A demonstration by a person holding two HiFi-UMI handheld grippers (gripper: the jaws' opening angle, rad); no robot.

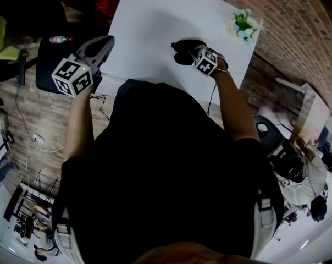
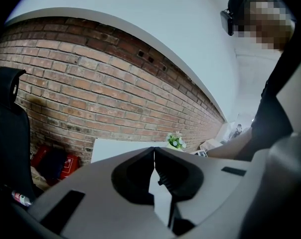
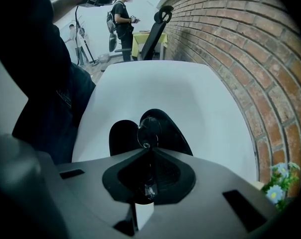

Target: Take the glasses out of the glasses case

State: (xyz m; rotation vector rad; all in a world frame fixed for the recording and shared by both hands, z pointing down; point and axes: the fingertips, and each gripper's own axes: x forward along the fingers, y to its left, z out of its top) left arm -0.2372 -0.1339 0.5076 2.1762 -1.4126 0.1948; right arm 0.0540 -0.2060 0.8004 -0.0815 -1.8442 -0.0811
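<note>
1. Glasses (image 3: 149, 127) are pinched in the right gripper (image 3: 150, 149). Its jaws are pressed onto them, with one clear lens showing just past the tips and more glass visible further back between the pads.
2. The case (image 3: 121, 137) lies open on the white table (image 3: 190, 98). Its two dark halves are spread side by side directly behind the held lens. Whether the glasses touch the case cannot be told.
3. In the head view the right gripper points steeply down at the case, which lies toward the table's near edge. The gripper's marker cube faces up.
4. Off the table's left side, well apart from the case, the left gripper (image 2: 153, 151) points slightly downward. Its jaws are pressed together with nothing between them.
5. At the table's right edge, beside the brick wall (image 3: 250, 49), stand flowers (image 1: 243, 24).
6. A black chair (image 2: 6, 118) stands left of the table, and a bottle (image 1: 59, 39) lies near it. Something red (image 2: 51, 161) sits at the foot of the wall.
7. In the right gripper view another person (image 3: 123, 19) stands far beyond the table's end, near a second chair (image 3: 158, 26).
</note>
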